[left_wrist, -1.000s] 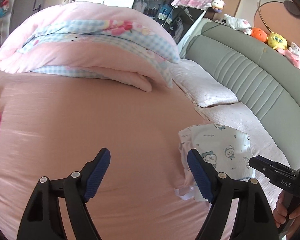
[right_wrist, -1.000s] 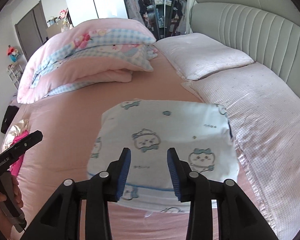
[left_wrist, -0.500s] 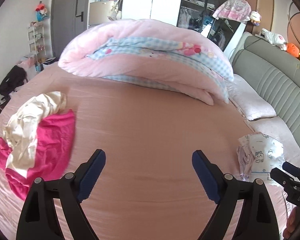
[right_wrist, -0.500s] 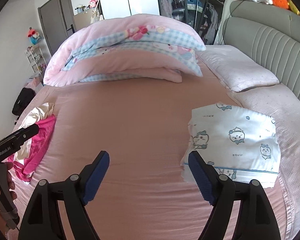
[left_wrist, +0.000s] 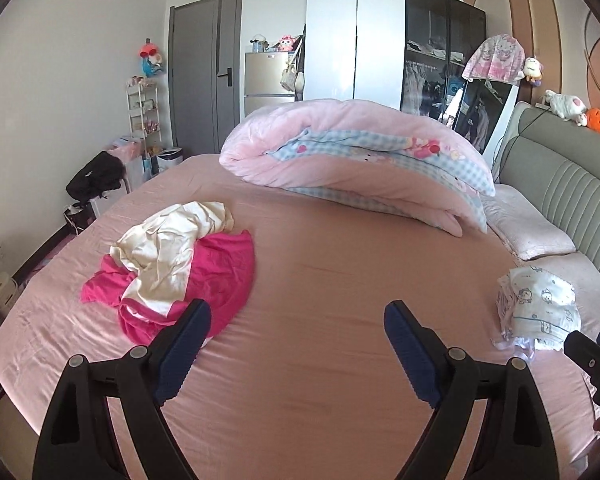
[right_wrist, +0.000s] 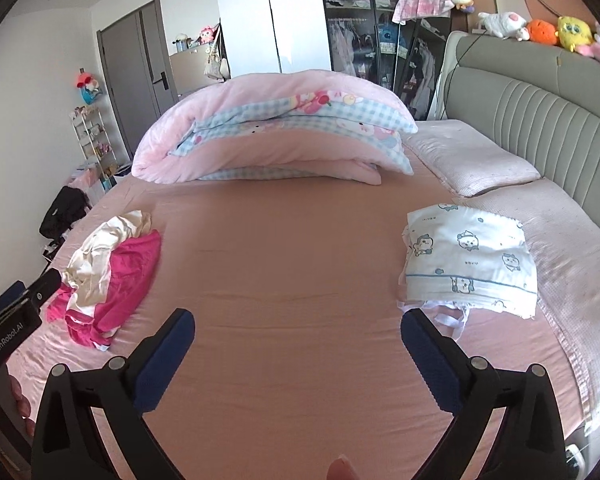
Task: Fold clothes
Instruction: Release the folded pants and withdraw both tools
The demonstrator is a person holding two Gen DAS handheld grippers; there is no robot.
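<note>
- A crumpled heap of clothes lies at the left of the bed (left_wrist: 340, 280): a cream garment (left_wrist: 164, 248) on top of a magenta garment (left_wrist: 220, 276), unfolded.
- The left tool (left_wrist: 296, 344) hangs over bare pink sheet, its jaws wide with nothing between them.
- A rolled pink quilt (left_wrist: 340, 148) sits at the far side of the bed.
- The right tool (right_wrist: 298, 354) also hangs over bare sheet; its jaws are opening, nothing between them.
- The folded white cartoon-print garment (right_wrist: 468, 256) rests at the right, just beside the pillows (right_wrist: 472, 156) and apart from both tools.
</note>
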